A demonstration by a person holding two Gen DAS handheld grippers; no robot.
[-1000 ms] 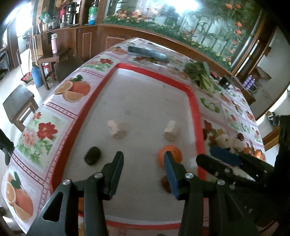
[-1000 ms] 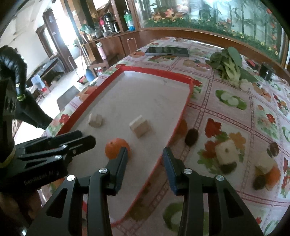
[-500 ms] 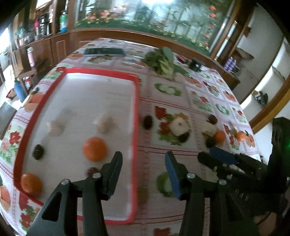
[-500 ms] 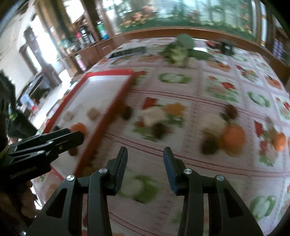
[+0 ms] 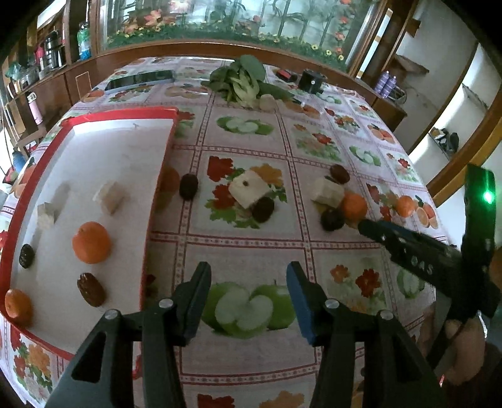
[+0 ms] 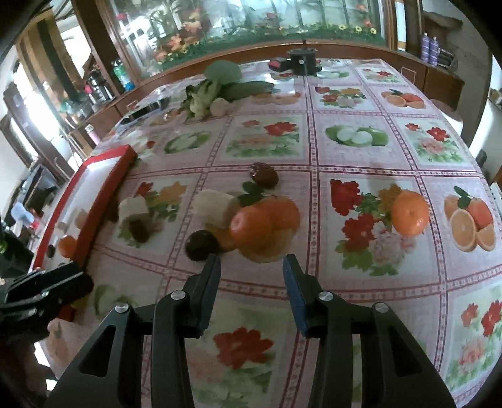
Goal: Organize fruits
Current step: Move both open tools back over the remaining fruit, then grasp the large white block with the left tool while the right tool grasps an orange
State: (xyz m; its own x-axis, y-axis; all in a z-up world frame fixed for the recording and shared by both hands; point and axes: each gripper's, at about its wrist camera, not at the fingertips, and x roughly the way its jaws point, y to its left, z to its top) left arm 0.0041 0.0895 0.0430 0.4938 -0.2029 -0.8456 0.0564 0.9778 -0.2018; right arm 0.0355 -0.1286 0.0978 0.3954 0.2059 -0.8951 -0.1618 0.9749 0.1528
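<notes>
Orange tangerine [image 6: 251, 230] sits centre frame in the right wrist view, just above the right gripper [image 6: 251, 270], whose part-open jaws hold nothing. Right hand nearer. Left gripper [image 5: 248, 279], empty, jaws just opened slightly, hangs beside the red tray [image 5: 157, 201], lower centre.

Wooden cabinets [image 5: 78, 78] line the wall beneath a floral mural [image 5: 235, 18]

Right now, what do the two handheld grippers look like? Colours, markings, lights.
Left gripper: black plastic frame, silver screws, one black finger and one blue-faced finger. Right gripper: the same build. Seen from the left wrist view, it carries pale embossed lettering along one finger, too blurred to read, and a lit green light.
</notes>
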